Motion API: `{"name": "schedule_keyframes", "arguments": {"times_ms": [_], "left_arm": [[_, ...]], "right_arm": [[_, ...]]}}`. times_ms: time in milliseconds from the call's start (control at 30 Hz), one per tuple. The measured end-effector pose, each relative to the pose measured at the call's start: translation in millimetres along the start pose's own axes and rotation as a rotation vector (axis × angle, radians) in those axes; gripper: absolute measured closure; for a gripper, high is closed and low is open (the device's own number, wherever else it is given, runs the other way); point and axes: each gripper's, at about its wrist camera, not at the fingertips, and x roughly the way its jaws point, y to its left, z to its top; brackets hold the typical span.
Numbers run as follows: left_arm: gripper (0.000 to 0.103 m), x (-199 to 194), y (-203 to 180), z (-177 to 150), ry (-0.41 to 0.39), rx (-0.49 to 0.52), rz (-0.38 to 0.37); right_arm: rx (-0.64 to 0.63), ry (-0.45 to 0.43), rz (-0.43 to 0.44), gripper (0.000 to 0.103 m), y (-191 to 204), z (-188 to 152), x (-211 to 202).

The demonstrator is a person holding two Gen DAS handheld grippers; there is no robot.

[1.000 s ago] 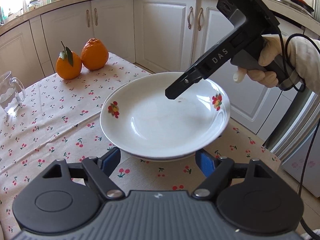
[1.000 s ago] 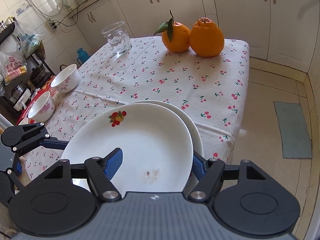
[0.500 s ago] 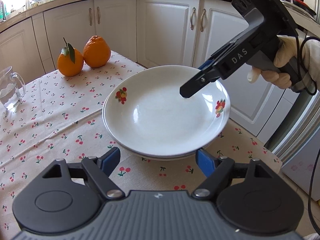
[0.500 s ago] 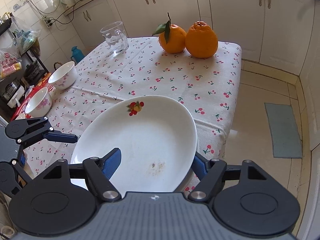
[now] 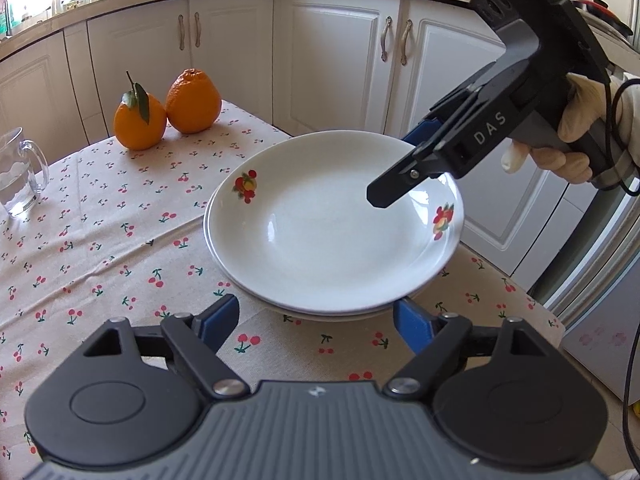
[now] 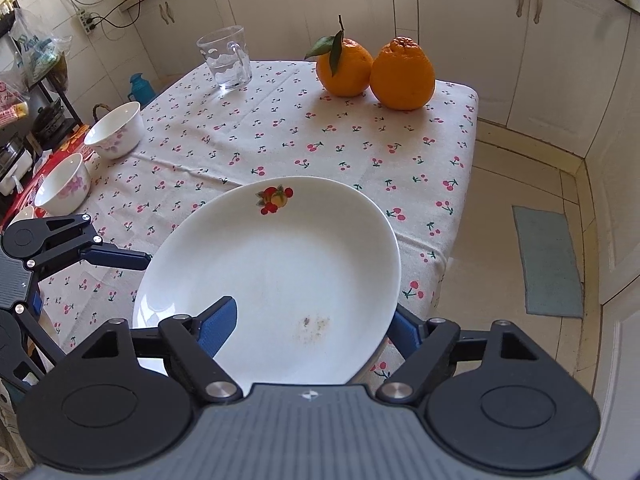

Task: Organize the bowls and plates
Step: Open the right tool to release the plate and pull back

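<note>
Right hand-held gripper (image 6: 308, 322): jaws straddle the near rim of the top plate (image 6: 272, 264), one pad over the rim, one under; whether it pinches or has let go, cannot tell. Top plate sits on a second plate (image 5: 248, 290), near the tabletop (image 6: 360, 152) corner. Left hand-held gripper (image 5: 316, 318): wide open, empty, just short of the stack.

Step, as judged: stacking plates, at set-down. Next: release, back off level. Two bowls (image 6: 116, 130) well apart, far side. Stack rim close to the tabletop edge; open cloth toward oranges (image 6: 376, 68) and mug (image 6: 226, 58).
</note>
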Motion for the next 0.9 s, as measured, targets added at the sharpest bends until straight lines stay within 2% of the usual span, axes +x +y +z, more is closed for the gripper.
{"name": "schedule_keyframes", "arguments": {"times_ms": [333, 467, 533, 667, 800, 900], "left_arm": [[0.014, -2.3, -1.2, -1.7, -0.017, -0.004, -0.014], [0.012, -8.6, 1.0, -2.5, -0.041, -0.005, -0.018], [0.009, -13.8, 2.3, -2.8, -0.058, -0.008, -0.021], [0.005, -22.9, 2.5, -2.3, -0.083, 0.000, -0.011], [0.005, -30.6, 1.5, -2.9, -0.094, 0.012, 0.005], [0.004, -35.6, 1.7, -4.5, -0.097, 0.017, 0.021]], "right_arm": [[-0.006, 0.028, -0.058, 0.018, 3.2, -6.1, 1.5], [-0.012, -0.001, -0.050, 0.008, 8.5, -8.6, -6.1], [-0.019, -0.028, -0.058, 0.000, 14.2, -7.6, -13.2], [-0.037, -0.072, -0.086, 0.000, 29.9, -4.1, -24.7], [-0.063, -0.080, -0.151, 0.000, 49.9, -2.1, -28.1], [-0.065, -0.091, -0.166, 0.000, 62.3, -2.4, -30.6]]}}
